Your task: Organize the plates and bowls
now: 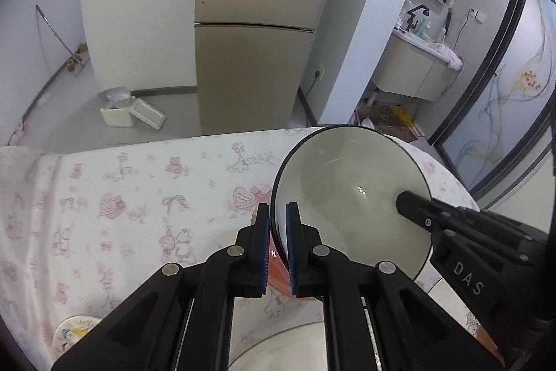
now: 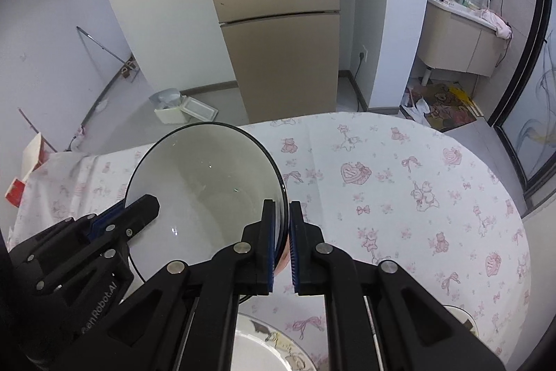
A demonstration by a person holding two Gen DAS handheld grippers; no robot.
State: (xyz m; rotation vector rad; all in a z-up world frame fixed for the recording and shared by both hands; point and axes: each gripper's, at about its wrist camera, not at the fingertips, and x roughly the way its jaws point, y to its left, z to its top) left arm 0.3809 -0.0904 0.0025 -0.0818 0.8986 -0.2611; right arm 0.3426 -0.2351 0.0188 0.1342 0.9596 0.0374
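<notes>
A large bowl (image 1: 347,190), pale grey inside with a dark rim and a pinkish outside, hangs over the table between both grippers. My left gripper (image 1: 277,214) is shut on its left rim, the blue pads pressing either side of the wall. My right gripper (image 2: 282,211) is shut on the opposite rim of the same bowl (image 2: 208,183). One right finger (image 1: 417,207) reaches into the bowl in the left wrist view, and a left finger (image 2: 139,207) does the same in the right wrist view.
The round table (image 2: 399,197) wears a white cloth with pink prints. A cartoon-printed plate (image 2: 271,346) lies below the grippers, a small printed dish (image 1: 74,329) at the near left, another dish (image 2: 462,315) at the near right. A beige fridge (image 1: 257,58) stands behind the table.
</notes>
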